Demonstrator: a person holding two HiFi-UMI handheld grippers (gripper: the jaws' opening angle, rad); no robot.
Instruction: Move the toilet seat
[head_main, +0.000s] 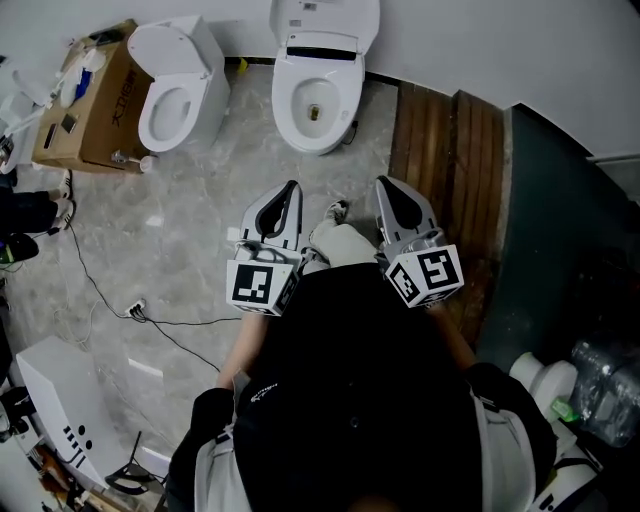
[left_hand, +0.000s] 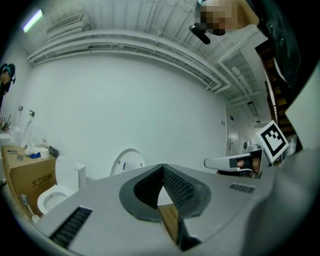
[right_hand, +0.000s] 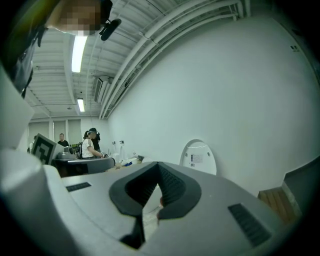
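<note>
We are counting two toilets along the top of the frame: left toilet (head_main: 205, 70) and centre toilet (head_main: 322, 30), both with lids standing up. Each toilet seat (head_main: 290, 112) is lying on its bowl. One cardboard box (head_main: 95, 115) is sitting upper left. We are holding two grippers mid-frame, left gripper (head_main: 291, 188) and right gripper (head_main: 386, 184), both pressing their jaws together on nothing, well apart from the toilets.

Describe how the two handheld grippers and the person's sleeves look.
Both the left gripper and right gripper have pale grey shells with black ribbed pads. Each carries a cube of black-and-white square markers. The person's sleeves are black with pale grey panels.
</note>
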